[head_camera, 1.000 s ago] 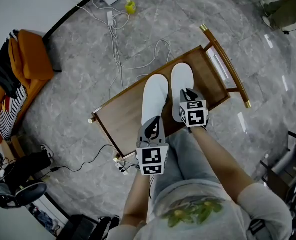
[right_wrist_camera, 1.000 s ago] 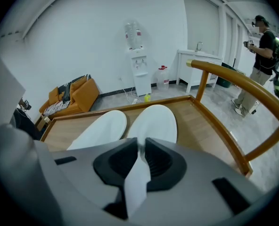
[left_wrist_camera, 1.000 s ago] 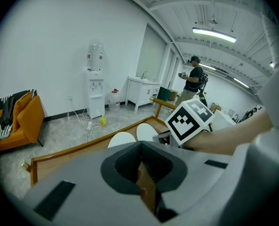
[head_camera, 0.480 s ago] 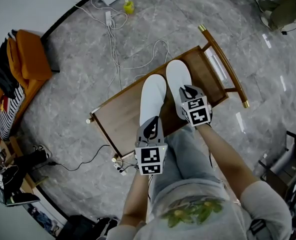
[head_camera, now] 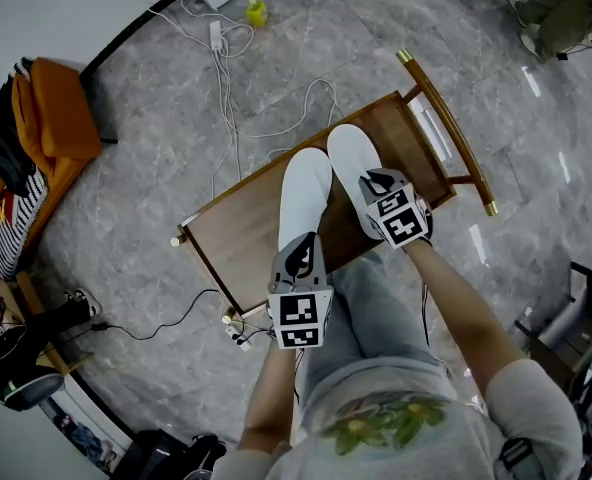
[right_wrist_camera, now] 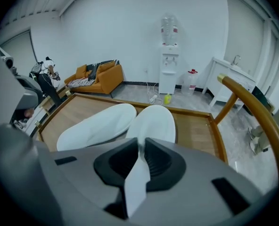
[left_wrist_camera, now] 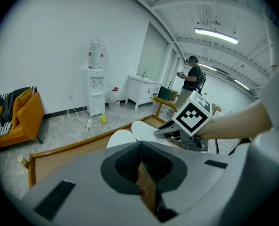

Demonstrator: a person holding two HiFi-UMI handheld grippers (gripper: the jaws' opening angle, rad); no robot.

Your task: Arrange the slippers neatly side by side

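Two white slippers lie lengthwise on a wooden seat. The left slipper and the right slipper lie close together, toes nearly touching. My right gripper is shut on the right slipper's heel edge; a white strip runs between its jaws in the right gripper view. My left gripper rests at the left slipper's heel. Its jaws are almost together, with only a thin brown sliver in the gap. I cannot tell whether they pinch the slipper.
A curved wooden backrest with brass tips borders the seat's far right. White cables, a yellow bottle and a power strip lie on the grey floor. An orange sofa stands left. A person stands far off.
My right gripper has turned and shifted slightly, swinging the right slipper's toe leftward toward the left slipper. The left gripper and left slipper have stayed put.
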